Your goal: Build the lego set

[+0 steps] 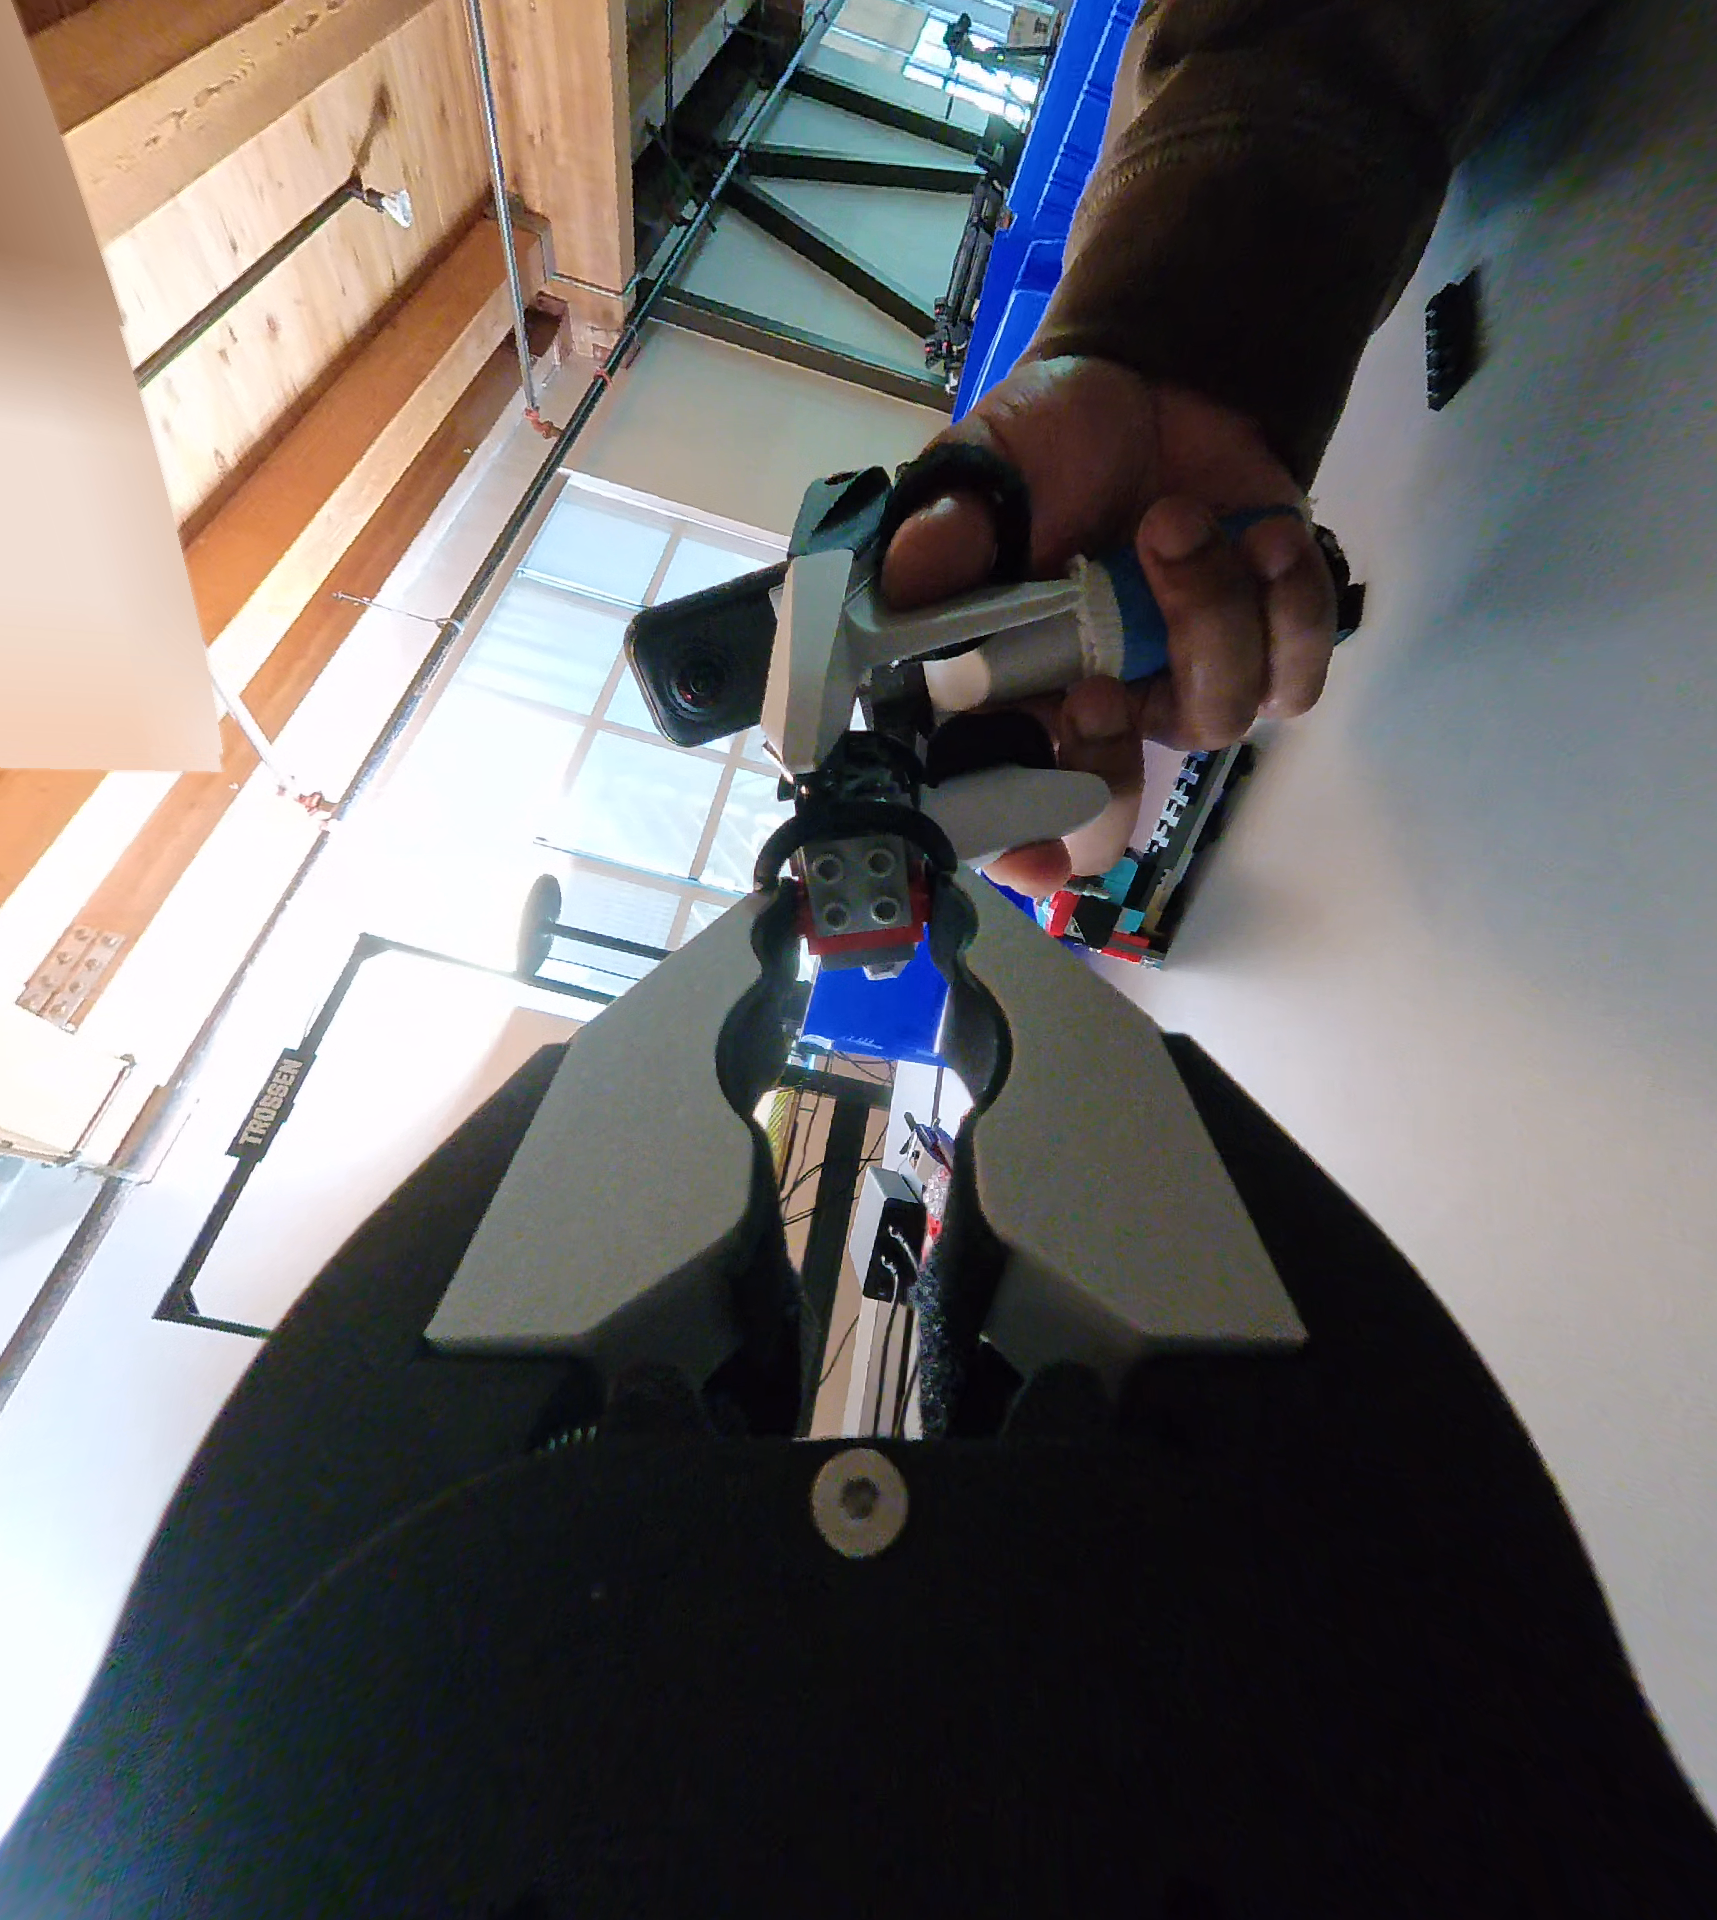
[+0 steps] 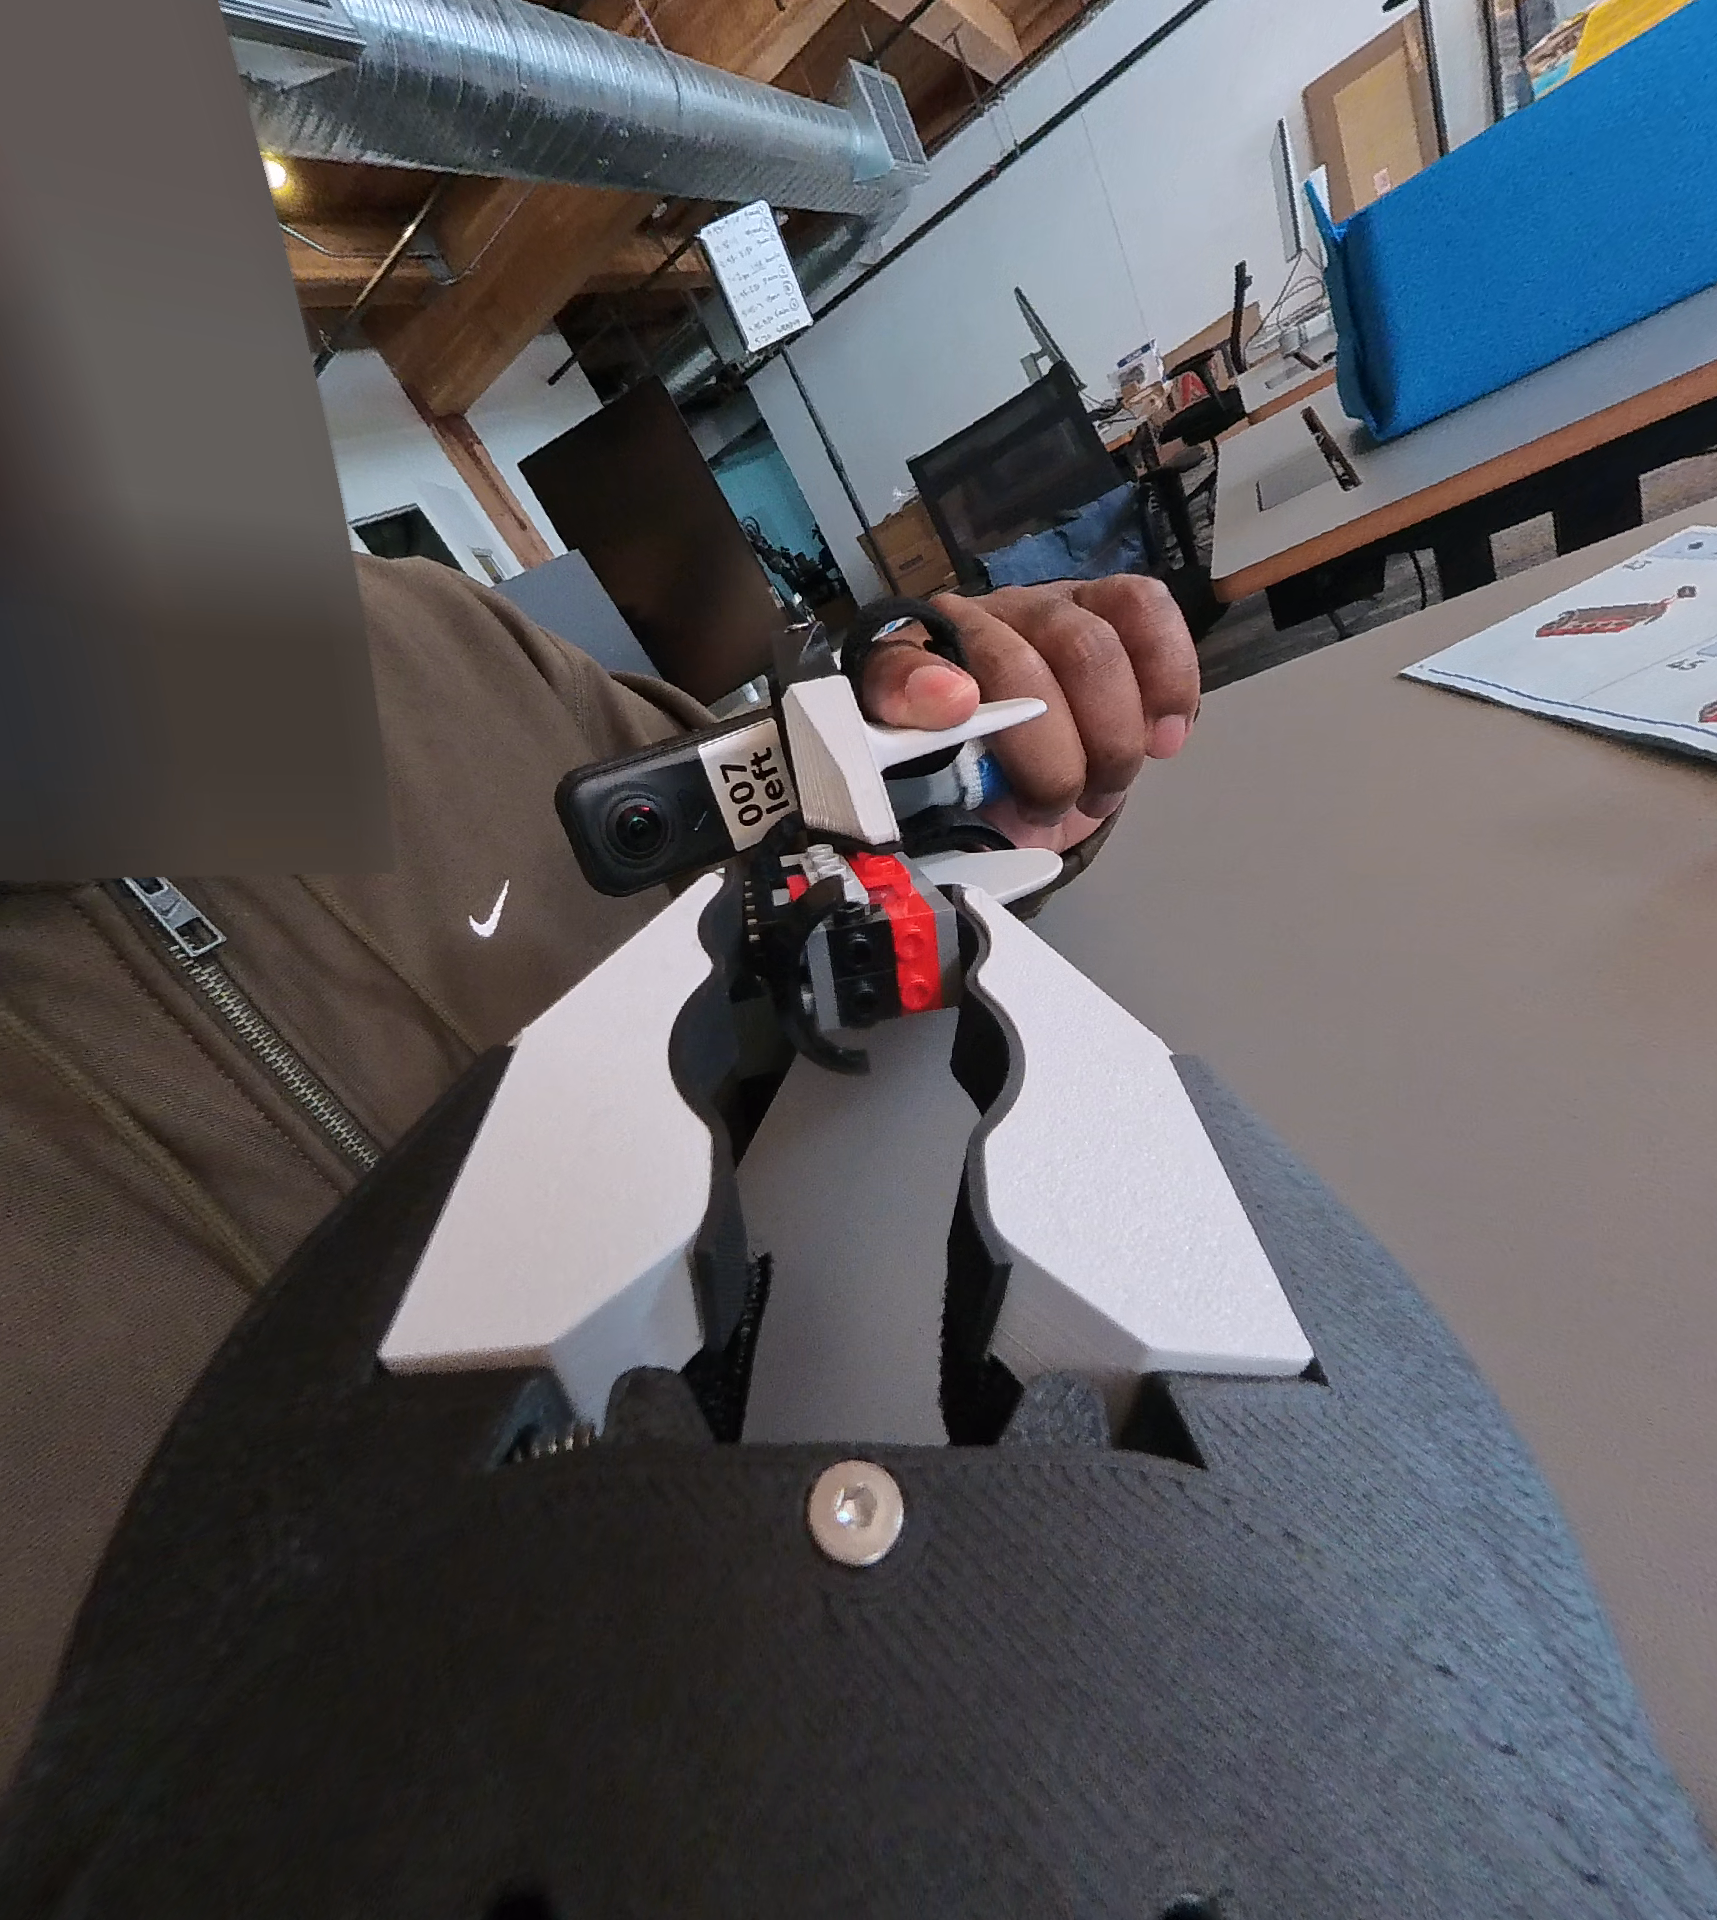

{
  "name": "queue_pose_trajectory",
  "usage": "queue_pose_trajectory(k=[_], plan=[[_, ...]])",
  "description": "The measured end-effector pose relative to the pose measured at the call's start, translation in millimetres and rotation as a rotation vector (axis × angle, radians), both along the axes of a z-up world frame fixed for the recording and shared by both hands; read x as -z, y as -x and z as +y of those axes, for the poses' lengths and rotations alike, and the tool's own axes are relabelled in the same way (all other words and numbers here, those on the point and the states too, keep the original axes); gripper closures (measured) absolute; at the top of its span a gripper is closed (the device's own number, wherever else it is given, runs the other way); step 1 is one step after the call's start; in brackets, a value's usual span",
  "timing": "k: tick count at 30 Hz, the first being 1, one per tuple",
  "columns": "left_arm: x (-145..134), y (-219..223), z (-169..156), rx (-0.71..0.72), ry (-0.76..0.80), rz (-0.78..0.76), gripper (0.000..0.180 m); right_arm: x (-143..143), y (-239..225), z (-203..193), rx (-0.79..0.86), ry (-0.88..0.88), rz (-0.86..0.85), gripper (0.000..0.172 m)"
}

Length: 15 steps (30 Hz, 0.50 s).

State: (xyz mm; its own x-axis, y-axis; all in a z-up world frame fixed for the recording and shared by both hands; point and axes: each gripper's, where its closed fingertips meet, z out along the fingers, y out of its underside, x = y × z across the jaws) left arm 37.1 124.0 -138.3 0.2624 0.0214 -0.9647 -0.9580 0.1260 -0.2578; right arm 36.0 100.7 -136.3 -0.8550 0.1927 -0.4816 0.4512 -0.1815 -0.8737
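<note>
Item: brick assembly (image 1: pixel 856 902), grey, red and black toy bricks pressed together, held up in the air between my two tongs, above the grey table (image 2: pixel 1353 1039).

Left tongs (image 1: pixel 859 914): clenched on the assembly. Both black pads press its red-and-grey sides; the grey four-stud face looks back at me from between the tips. A black curved piece (image 1: pixel 864 826) arcs just beyond the tips.

Right tongs (image 2: pixel 859 956): jaws set wider, around the same assembly from the opposite end. The pad on my right side touches its grey end block; the pad (image 2: pixel 719 966) on the other side meets the darker part of the build, contact there partly hidden. I read it as gripped.

Beyond the tips, each way: my other hand (image 2: pixel 1041 707) on the facing tool's handle, with its camera (image 2: pixel 646 821).

Off to the right tongs' right, lying flat on the table: an instruction booklet (image 2: pixel 1664 665).
</note>
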Motion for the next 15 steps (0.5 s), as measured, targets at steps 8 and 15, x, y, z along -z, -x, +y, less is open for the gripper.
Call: queue_pose_trajectory(k=[8,15], plan=[[1,4,2,0.028,0.012,-0.108,0.156,-1,3,4,0.060,-0.025,0.043,0.132],[0,23,6,0.049,0.055,-0.382,0.155,-5,21,39,0.245,-0.195,0.106,0.105]])
